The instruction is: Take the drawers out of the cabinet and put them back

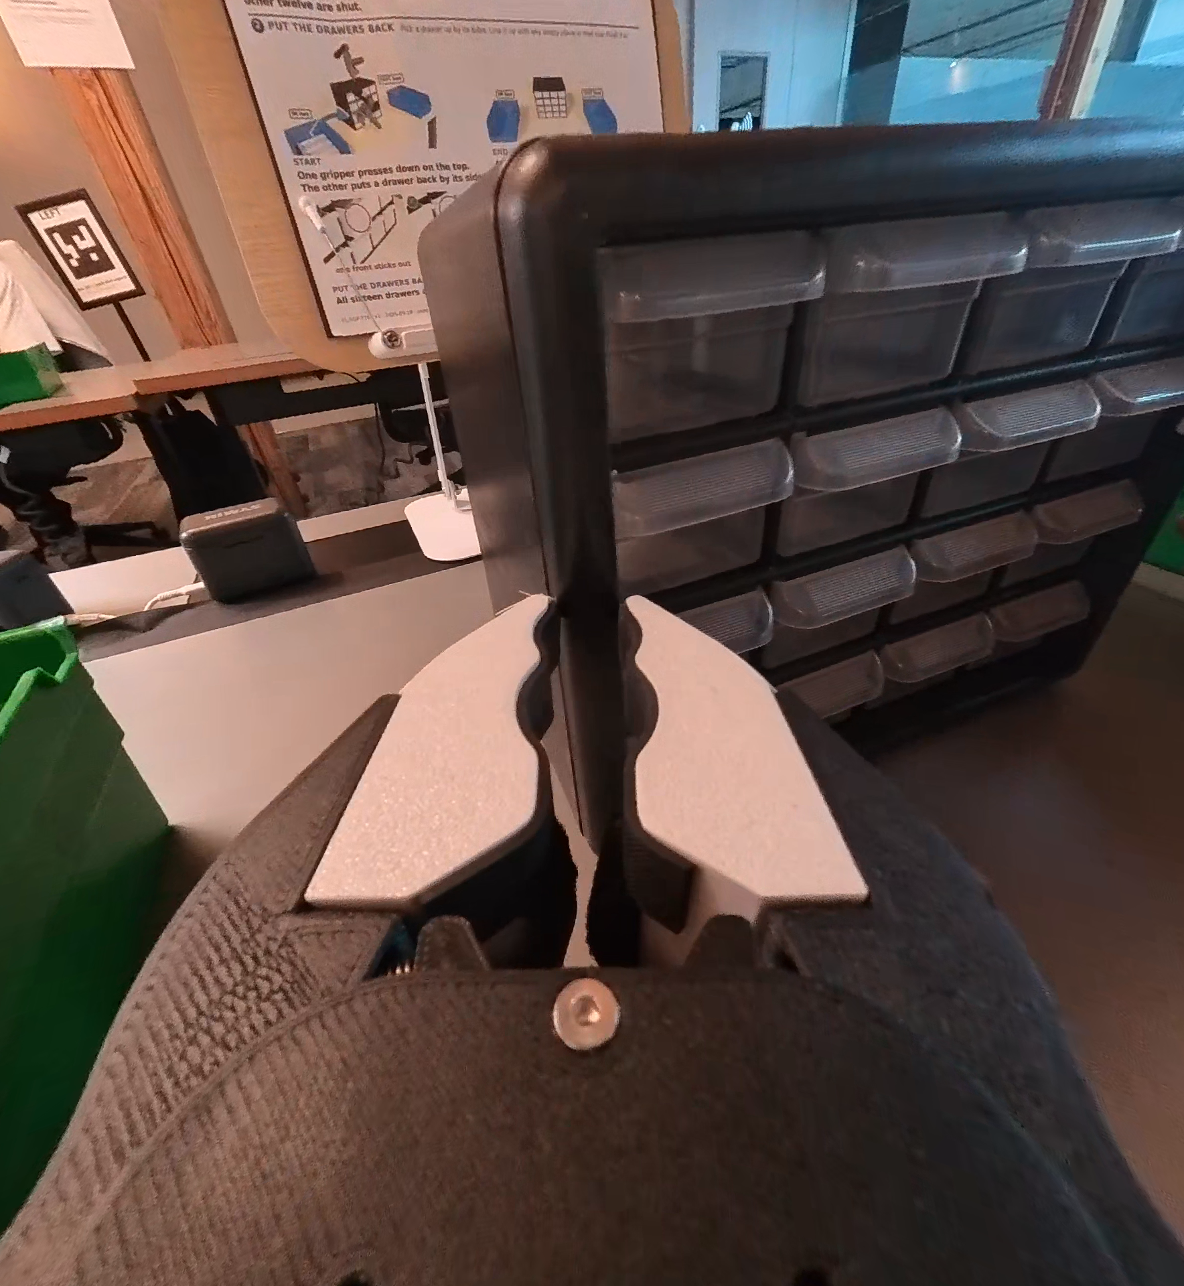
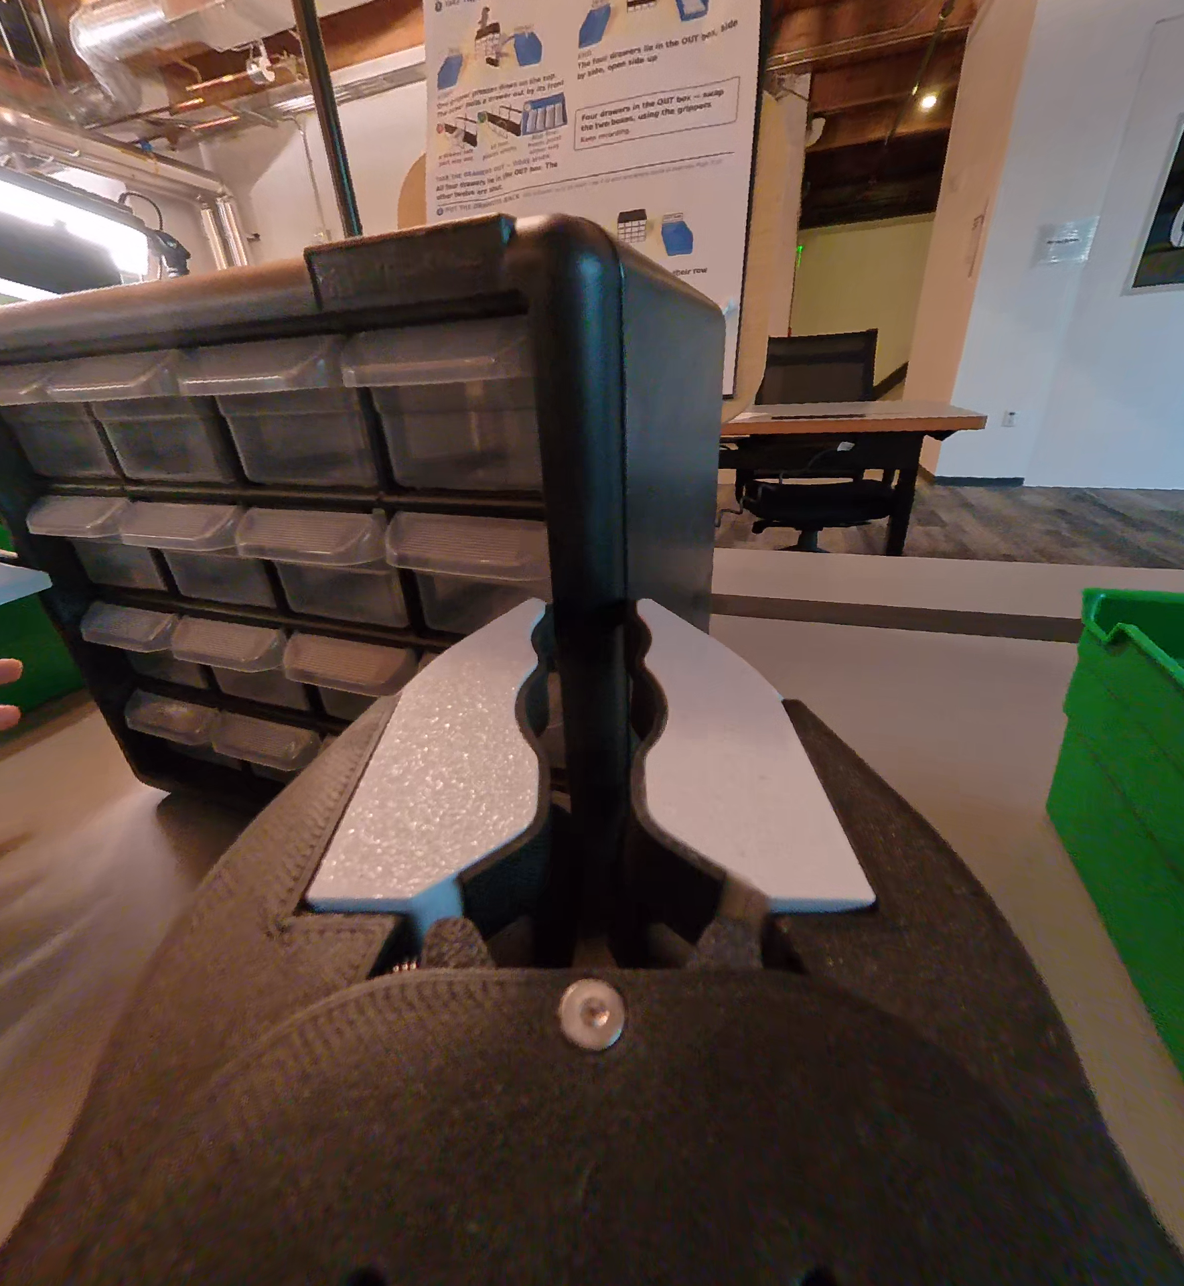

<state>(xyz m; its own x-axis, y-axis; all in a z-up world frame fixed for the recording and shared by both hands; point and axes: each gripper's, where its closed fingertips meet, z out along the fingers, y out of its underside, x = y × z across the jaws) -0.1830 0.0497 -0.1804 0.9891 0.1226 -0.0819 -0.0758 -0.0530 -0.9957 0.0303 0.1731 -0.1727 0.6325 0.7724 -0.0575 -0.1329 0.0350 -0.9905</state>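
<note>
Item: black cabinet [image 1: 853,174], standing on a grey bench [image 2: 888,696], slightly tilted in both views. Clear drawers [image 1: 707,320] fill its four rows, all seated in their slots.

Left hand-held gripper [image 1: 589,626]: clamped on the cabinet's left front edge post, which runs between its two white fingers [image 1: 436,765]; drawer fronts lie just to its right.

Right hand-held gripper [image 2: 589,626]: clamped on the cabinet's right front edge post, drawer fronts just to its left.

Green bin [image 1: 32,800]: near the left hand-held gripper, at the left border.

Second green bin [image 2: 1153,765]: right of the cabinet, apart from it.

Instruction poster [image 2: 589,104]: behind the cabinet.
</note>
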